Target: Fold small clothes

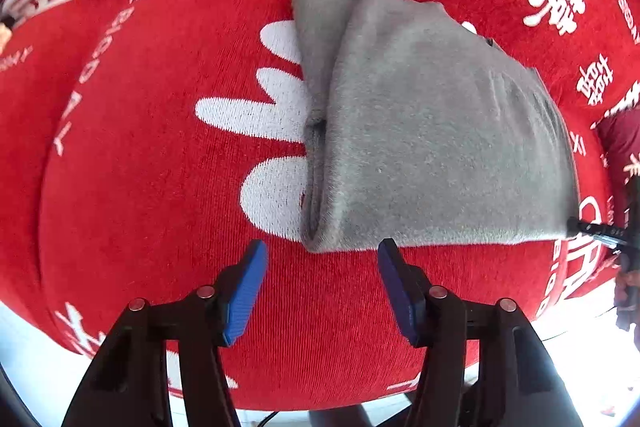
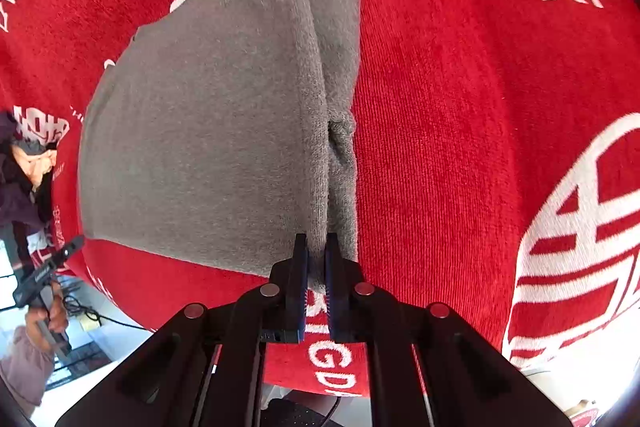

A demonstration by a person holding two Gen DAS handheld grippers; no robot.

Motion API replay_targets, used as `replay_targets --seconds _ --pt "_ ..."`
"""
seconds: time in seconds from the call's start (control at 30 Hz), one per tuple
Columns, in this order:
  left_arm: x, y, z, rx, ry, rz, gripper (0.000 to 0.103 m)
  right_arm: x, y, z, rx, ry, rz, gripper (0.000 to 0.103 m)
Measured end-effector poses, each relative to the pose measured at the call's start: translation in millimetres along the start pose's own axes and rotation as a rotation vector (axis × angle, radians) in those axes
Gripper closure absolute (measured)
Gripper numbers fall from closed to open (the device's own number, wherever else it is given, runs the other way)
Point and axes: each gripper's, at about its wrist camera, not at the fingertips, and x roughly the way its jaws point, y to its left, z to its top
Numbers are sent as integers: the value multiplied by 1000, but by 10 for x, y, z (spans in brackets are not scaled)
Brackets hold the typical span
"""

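Right gripper (image 2: 316, 247) jaws pinched on near corner of folded grey fleece garment (image 2: 208, 131), lying on red white-printed cloth (image 2: 440, 147); layer count unclear.

I see a red cloth (image 1: 160, 187) with white lettering spread over the desk, and a folded grey garment (image 1: 420, 147) lying on it.

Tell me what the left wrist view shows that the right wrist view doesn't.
Only the left wrist view shows the left gripper, open and holding nothing, just short of the folded grey garment. Only the right wrist view shows the right gripper shut on the garment's near edge. Both show the grey garment lying on the red printed cloth.
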Motion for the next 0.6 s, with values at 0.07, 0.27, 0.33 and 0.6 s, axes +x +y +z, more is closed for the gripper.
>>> replay_targets --seconds 0.07,0.27,0.33,0.6 --pt "-22 -38 -25 2 4 21 44 -53 28 -35 13 -9 -26 93" --pt "-73 -126 -36 -19 11 41 44 -300 137 -207 44 -61 -72 49" --pt "-54 -158 -37 -26 21 31 44 -314 249 -243 28 -69 -61 48" --pt "-14 -368 -120 -10 64 14 44 -83 914 -318 -74 -25 9 40"
